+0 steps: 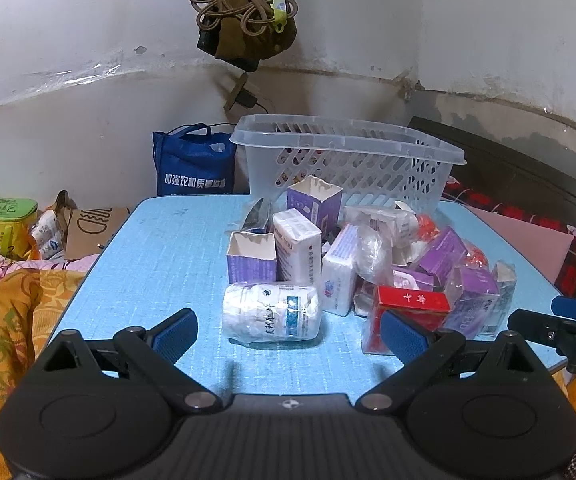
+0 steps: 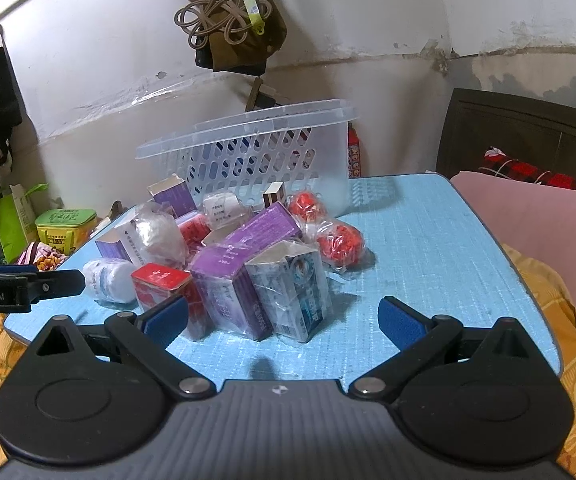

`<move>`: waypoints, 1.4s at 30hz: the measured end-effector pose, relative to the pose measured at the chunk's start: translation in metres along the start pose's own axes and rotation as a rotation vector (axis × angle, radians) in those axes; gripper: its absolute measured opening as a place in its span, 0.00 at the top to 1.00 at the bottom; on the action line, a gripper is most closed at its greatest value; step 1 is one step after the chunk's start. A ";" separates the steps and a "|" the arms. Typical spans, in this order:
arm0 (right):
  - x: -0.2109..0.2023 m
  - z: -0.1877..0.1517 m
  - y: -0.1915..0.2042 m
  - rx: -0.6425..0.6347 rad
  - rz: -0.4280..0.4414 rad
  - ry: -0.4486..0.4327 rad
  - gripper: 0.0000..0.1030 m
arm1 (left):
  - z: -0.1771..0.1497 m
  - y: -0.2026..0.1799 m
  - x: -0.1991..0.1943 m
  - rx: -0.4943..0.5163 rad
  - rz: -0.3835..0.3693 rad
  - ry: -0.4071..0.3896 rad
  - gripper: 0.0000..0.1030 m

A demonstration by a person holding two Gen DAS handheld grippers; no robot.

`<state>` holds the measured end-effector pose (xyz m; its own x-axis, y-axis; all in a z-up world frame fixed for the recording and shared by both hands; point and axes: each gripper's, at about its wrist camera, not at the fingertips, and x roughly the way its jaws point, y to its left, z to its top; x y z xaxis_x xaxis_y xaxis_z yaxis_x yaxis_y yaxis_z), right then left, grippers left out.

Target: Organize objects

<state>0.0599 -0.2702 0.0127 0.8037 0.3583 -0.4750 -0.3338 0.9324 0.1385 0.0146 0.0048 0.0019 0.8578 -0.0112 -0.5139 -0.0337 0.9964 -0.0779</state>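
A pile of small packages lies on the light blue table [image 1: 135,264]. Nearest my open, empty left gripper [image 1: 290,334] is a white bottle [image 1: 271,314] on its side, with a red box [image 1: 410,312], purple boxes [image 1: 251,260] and white packs [image 1: 298,246] behind. A clear plastic basket [image 1: 344,160] stands at the table's far edge. In the right wrist view my right gripper [image 2: 283,322] is open and empty just short of a wrapped blue-white box [image 2: 294,290] and a purple box [image 2: 227,288]. The basket [image 2: 263,152], red box [image 2: 159,284] and red wrapped balls [image 2: 340,242] show there too.
A blue bag [image 1: 193,164] stands behind the table, left of the basket. A green tin [image 1: 1,220] and cardboard lie at the left on yellow bedding [image 1: 3,312]. A pink cushion [image 2: 536,224] and dark headboard [image 2: 520,136] are at the right. Cords hang on the wall [image 1: 239,8].
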 end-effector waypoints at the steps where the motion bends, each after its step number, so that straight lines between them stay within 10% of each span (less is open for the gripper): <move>1: 0.000 0.000 0.000 0.000 0.000 0.000 0.00 | 0.000 0.000 -0.001 -0.001 0.000 -0.003 0.03; 42: 0.006 0.000 0.004 -0.013 0.001 0.019 0.00 | 0.002 0.006 -0.004 -0.025 -0.017 -0.039 0.03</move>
<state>0.0635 -0.2639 0.0107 0.7939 0.3582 -0.4913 -0.3411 0.9313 0.1277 0.0116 0.0107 0.0051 0.8777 -0.0238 -0.4785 -0.0319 0.9936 -0.1079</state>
